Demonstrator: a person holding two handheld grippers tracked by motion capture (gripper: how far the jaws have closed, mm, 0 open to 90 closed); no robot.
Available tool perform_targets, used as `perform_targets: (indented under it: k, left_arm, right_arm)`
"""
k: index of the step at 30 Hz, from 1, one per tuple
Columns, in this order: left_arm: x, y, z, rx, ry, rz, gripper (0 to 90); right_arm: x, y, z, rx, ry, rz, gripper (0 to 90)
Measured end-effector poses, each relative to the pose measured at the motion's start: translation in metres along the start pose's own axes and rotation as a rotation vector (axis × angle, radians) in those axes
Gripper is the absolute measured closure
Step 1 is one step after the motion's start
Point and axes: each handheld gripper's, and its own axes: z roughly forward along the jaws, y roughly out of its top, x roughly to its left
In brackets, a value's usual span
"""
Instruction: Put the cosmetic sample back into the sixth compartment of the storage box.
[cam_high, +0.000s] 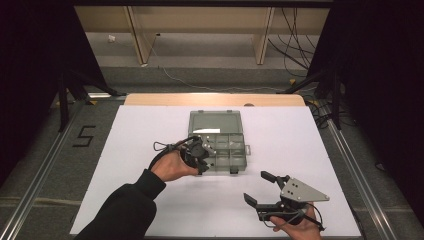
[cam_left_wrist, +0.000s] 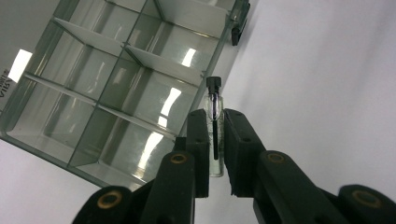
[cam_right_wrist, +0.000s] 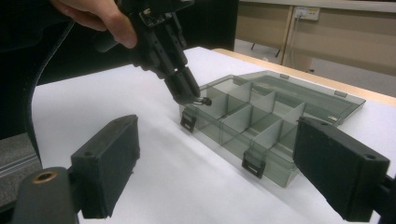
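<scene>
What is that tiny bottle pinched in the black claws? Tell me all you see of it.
The vial is small, slim and of clear glass, with a black cap and a dark stem running down inside. The left gripper clamps its body between both jaws, cap pointing away. It hangs at the front left corner of the open, smoky-clear plastic compartment box.

White table cover (cam_high: 150, 130), floor cables (cam_high: 295, 30)

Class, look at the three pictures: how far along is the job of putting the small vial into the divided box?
Done: the clear box lies open on the white table, and the left gripper has picked up the vial. In hand: the vial hangs over the box's near corner. Left: lowering it into a compartment and letting go. The compartments in sight look empty. The right gripper waits open.
</scene>
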Motion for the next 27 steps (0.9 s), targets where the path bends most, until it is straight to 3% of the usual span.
perform_targets:
  k: [11,14,17,18,21,22,27]
  left_arm:
    - [0.005,0.009,0.002,0.005,0.008,-0.036,80.6]
    - [0.008,0.012,0.003,0.011,0.010,-0.049,80.6]
    - [0.012,0.014,0.004,0.017,0.017,-0.037,80.6]
    - [0.012,0.015,0.005,0.021,0.011,-0.061,80.6]
    - [0.015,0.016,0.006,0.030,0.004,-0.067,80.6]
    - [0.016,0.016,0.007,0.030,0.005,-0.077,80.6]
    - [0.021,0.017,0.011,0.043,0.001,-0.098,80.6]
  right_arm:
    - [0.001,0.000,-0.001,0.015,0.007,0.023,15.9]
    - [0.000,0.000,0.000,-0.001,0.002,0.000,15.9]
    - [0.001,0.000,-0.001,0.011,0.006,0.019,15.9]
    - [0.000,0.000,0.000,-0.001,0.001,0.001,15.9]
    - [0.001,0.000,-0.001,0.014,0.007,0.023,15.9]
    - [0.000,0.000,0.000,-0.002,0.001,0.000,15.9]
    - [0.000,0.000,0.000,-0.001,0.001,0.000,15.9]
